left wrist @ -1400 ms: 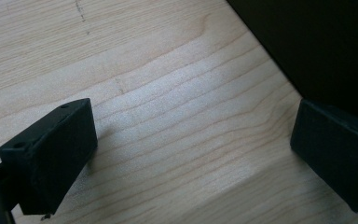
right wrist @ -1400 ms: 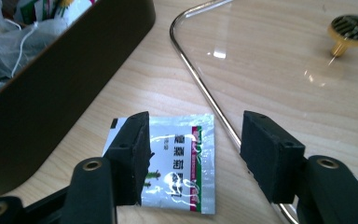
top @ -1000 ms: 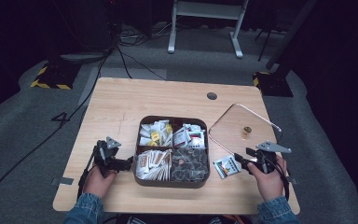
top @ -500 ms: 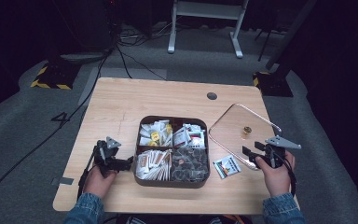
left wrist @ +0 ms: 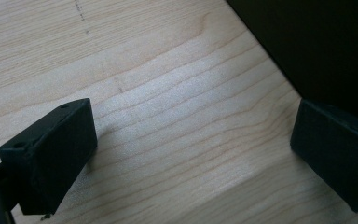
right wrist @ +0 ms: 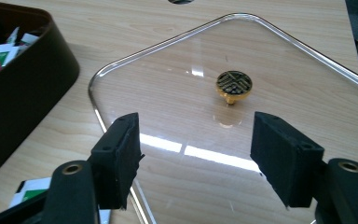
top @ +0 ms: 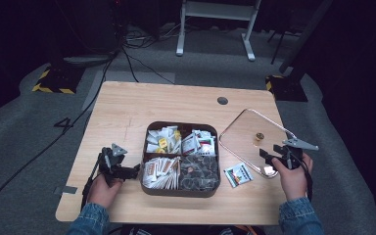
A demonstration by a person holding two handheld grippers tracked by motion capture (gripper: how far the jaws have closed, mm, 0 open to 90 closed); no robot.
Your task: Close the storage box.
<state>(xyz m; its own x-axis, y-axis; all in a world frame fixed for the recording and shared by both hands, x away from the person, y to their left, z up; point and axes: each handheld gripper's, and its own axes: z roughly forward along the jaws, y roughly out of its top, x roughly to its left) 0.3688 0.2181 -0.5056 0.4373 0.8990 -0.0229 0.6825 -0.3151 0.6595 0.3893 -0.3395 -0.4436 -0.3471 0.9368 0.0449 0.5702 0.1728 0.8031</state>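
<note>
Since a second ago the right claw (top: 270, 155) has moved off the sachet (top: 238, 174) onto the near edge of the glass lid (top: 247, 129) with jaws just opening, now wide and empty over the pane; left claw (top: 133, 171) is unchanged, wide open and empty against the brown tray (top: 180, 192). The lid lies flat on the table (top: 127, 107) right of the tray, its brass knob (right wrist: 233, 85) ahead of the jaws, its far corner over the table edge; open table lies behind

Bright table, dark surroundings, glare on glass lid (right wrist: 242, 140).
</note>
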